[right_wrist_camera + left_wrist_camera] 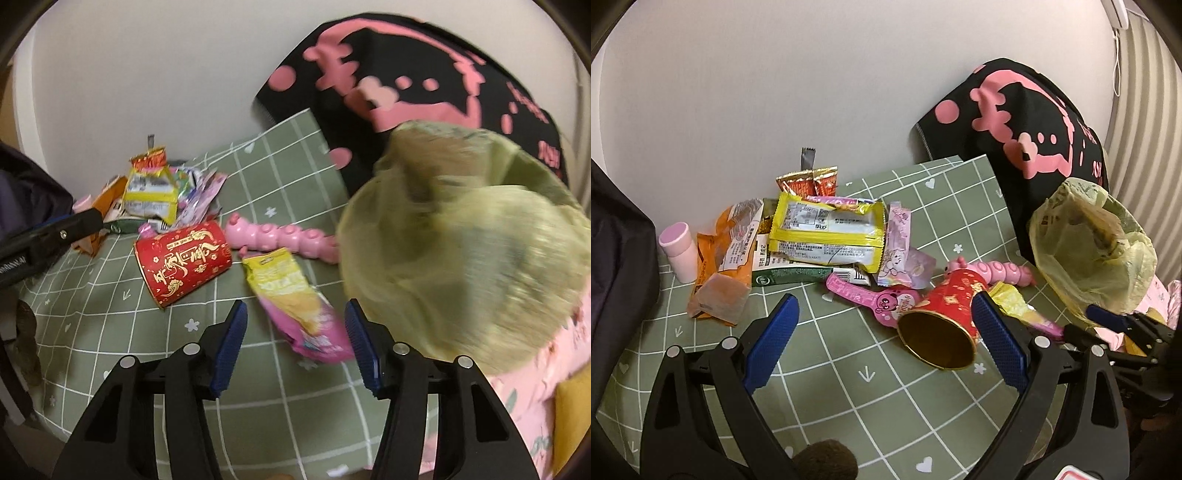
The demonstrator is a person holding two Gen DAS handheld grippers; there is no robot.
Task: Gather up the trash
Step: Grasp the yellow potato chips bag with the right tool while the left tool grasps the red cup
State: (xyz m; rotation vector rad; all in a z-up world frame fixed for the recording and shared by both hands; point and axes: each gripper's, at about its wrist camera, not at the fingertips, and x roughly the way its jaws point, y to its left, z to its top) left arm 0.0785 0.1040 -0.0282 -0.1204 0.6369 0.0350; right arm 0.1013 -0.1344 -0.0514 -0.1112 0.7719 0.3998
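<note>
A red paper cup lies on its side on the green checked cloth. My left gripper is open just above the cloth, its right finger next to the cup's rim. A pile of snack wrappers lies behind by the wall. My right gripper is open with a yellow-and-pink snack packet between its fingers. A pale green plastic bag stands open at the right.
A pink caterpillar toy lies behind the cup. A pink guitar-shaped toy and a small pink bottle are on the cloth. A black cushion with pink print leans on the wall. Dark fabric is at left.
</note>
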